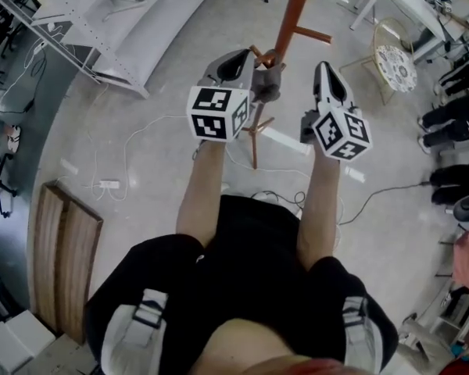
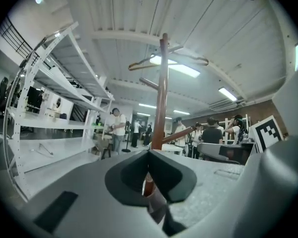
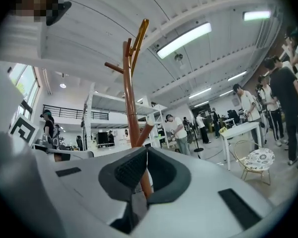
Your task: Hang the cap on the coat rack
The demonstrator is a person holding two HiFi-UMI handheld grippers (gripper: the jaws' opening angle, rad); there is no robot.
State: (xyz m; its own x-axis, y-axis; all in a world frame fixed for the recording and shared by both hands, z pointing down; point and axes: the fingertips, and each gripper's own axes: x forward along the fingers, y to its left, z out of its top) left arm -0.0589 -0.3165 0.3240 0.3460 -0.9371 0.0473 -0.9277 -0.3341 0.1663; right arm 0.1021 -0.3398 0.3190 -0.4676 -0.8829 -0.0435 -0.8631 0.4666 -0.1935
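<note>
Both pairs of jaws are pressed together with nothing between them. Only the coat rack pole shows through the gap below the left gripper tips, and the right gripper view shows the same.

From the head view, a grey shape that I take for the cap sits against a low peg, just right of the left jaws and well left of the right jaws.

If it is seated, the release looks done. The care now lies in drawing each gripper straight back from the pole, so that neither brushes the cap off its peg.
</note>
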